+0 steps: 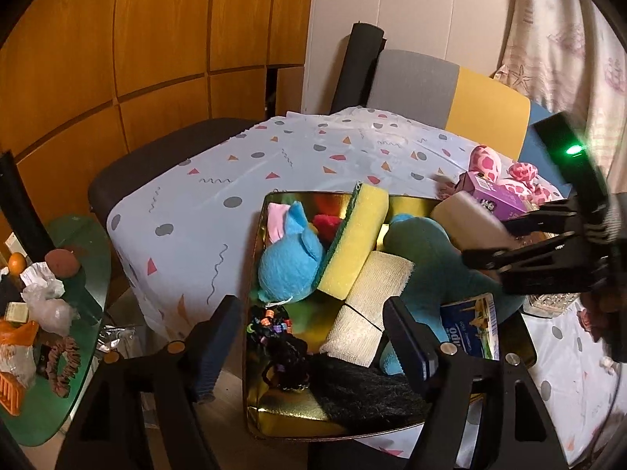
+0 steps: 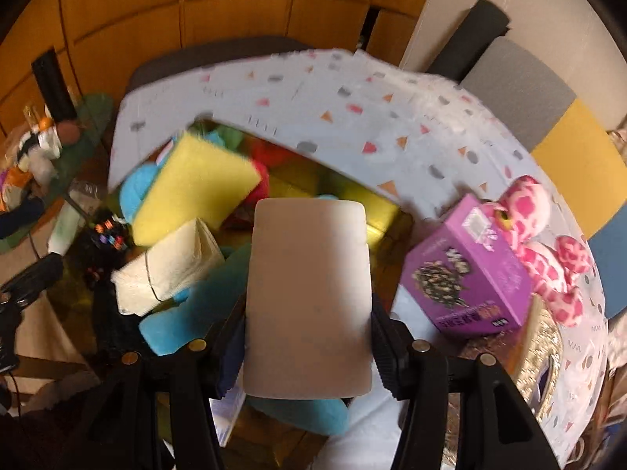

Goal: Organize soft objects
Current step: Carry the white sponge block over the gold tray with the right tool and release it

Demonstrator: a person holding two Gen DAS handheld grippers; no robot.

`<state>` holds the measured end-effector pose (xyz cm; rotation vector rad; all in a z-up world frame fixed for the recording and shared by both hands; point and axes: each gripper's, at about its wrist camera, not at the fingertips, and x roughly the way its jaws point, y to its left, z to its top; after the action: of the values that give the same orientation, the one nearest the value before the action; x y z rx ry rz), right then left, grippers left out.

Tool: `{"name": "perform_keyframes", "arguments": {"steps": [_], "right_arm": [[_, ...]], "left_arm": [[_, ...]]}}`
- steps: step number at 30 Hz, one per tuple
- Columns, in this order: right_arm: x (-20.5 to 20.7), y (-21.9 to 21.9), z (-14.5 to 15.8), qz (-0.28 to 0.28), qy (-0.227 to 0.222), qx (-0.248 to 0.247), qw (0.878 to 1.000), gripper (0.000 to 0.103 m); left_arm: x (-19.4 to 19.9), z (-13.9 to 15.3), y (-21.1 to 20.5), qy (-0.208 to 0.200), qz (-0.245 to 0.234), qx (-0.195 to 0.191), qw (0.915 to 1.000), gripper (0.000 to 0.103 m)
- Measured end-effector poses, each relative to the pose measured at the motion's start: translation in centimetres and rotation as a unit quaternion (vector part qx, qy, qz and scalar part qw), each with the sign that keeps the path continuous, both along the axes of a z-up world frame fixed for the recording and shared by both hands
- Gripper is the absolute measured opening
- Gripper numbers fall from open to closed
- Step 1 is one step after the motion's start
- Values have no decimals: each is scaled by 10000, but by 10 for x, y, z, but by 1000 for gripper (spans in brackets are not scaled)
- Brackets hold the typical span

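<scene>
Gold foil is lining the shallow tray (image 1: 274, 419), which is sitting on a table under a pale cloth (image 1: 243, 164) printed with grey dots and coloured triangles. The tray is crowding with soft things: a blue plush (image 1: 288, 262) at its left, a yellow sponge (image 1: 354, 243) with a green scouring face leaning against that plush, two cream bandage rolls (image 1: 370, 305) just near of the sponge, a teal plush (image 1: 427, 258) to the right, a black scouring pad (image 1: 360, 391) lying flat at the near edge, and a tangle of dark beaded hair ties (image 1: 274, 329) at the near left. A packet of tissues (image 1: 470, 325) is resting on the teal plush.

The left gripper (image 1: 313, 348) is hanging over the tray's near edge, its jaws standing apart with nothing between the pads; the hair ties and pad are lying below the gap.

The right gripper (image 2: 307, 325) is clamping a pale beige block of foam (image 2: 307, 297) by its long sides, both pads pressing on it. In the left view that block (image 1: 466, 223) is hovering above the tray's far right corner, over the teal plush; the picture is smearing there.

Beyond the tray to the right, a purple carton (image 2: 466, 274) is standing on the cloth, tilted, and a pink-and-white spotted plush (image 2: 540, 243) is lying just beside it, touching its far side. Far left, a green side table (image 1: 58, 403) is holding clutter, too small to sort.
</scene>
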<state>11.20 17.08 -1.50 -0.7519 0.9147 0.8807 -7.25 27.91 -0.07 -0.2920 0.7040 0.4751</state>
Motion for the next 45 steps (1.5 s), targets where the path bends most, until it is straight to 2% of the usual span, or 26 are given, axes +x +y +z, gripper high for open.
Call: {"name": "perform_keyframes", "arguments": {"steps": [3,7,9,12,15,20,25,31,45], "right_arm": [[-5,19,-11,225,-130,-291,9992,57],[-2,38,-12,264,24,-77,9996,57],[5,49,-20,88,132,-53,9999,57],[13,58,-33,-95,156,-19,9998,60],[14,57,-30,-171,294,234,9991,70],[13,42,-14,-279,713,763,9941,72],[10,26,-2,-348,875,1069,9898,72],[5,1,11,-461,1262,1602,9779,72],[-12,-69,25,-860,819,2049,9715,72]], "left_arm": [[-1,-1,0,-9,18,-27,10000,75],[-2,-3,5,17,96,-78,9999,75],[-2,-5,7,44,121,-108,9999,75],[-5,-8,8,82,146,-130,9998,75],[-8,-9,9,89,168,-140,9997,75],[-11,-8,9,65,217,-133,9997,76],[-12,-4,2,42,170,-72,9998,78],[-11,0,-8,31,83,11,10000,79],[-6,8,-34,24,-250,170,9995,80]]}}
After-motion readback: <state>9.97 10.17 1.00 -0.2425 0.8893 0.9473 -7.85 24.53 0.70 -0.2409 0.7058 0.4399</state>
